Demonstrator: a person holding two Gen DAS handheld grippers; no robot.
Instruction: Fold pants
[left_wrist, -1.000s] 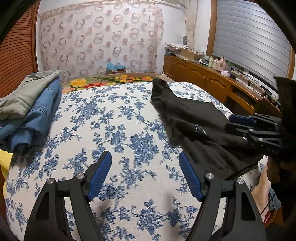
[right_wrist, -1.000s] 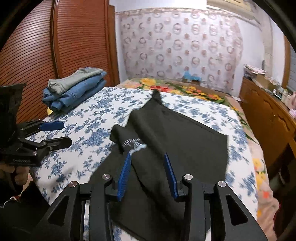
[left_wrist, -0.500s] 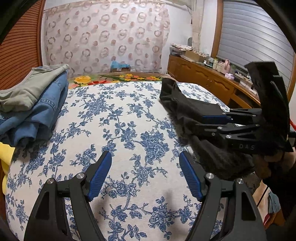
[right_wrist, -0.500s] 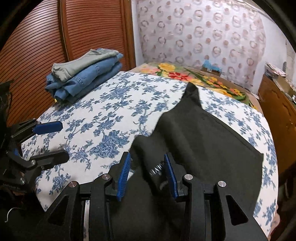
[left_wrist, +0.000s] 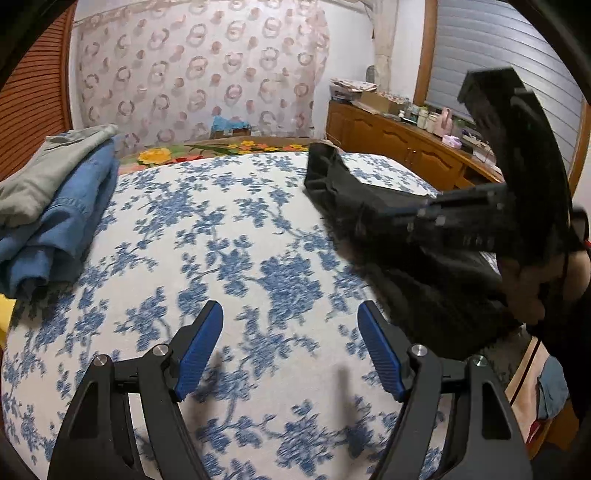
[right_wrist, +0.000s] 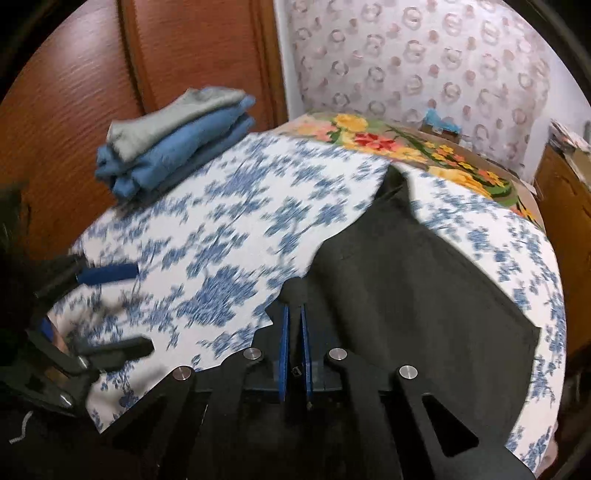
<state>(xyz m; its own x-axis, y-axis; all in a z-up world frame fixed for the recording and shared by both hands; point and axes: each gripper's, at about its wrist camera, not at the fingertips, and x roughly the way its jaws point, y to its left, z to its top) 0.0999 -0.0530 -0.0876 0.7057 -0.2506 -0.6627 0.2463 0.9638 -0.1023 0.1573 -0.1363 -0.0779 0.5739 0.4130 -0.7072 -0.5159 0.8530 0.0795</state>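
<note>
Black pants lie spread on the right half of a bed with a blue-flowered white sheet. My right gripper is shut on a bunched fold at the pants' near left edge. In the left wrist view the pants lie at right, partly hidden by the right gripper's body, whose fingertips do not show there. My left gripper is open and empty above the bare sheet, left of the pants. It also shows in the right wrist view at the far left.
A stack of folded jeans with a grey-green pair on top sits at the bed's left side, by the wooden wardrobe. A wooden dresser with clutter runs along the right. A flowered blanket lies at the bed's far end.
My right gripper has closed on the near edge of the black pants, bunching the cloth. It has shifted left and forward over the bed. My left gripper stays open, moved slightly forward.
</note>
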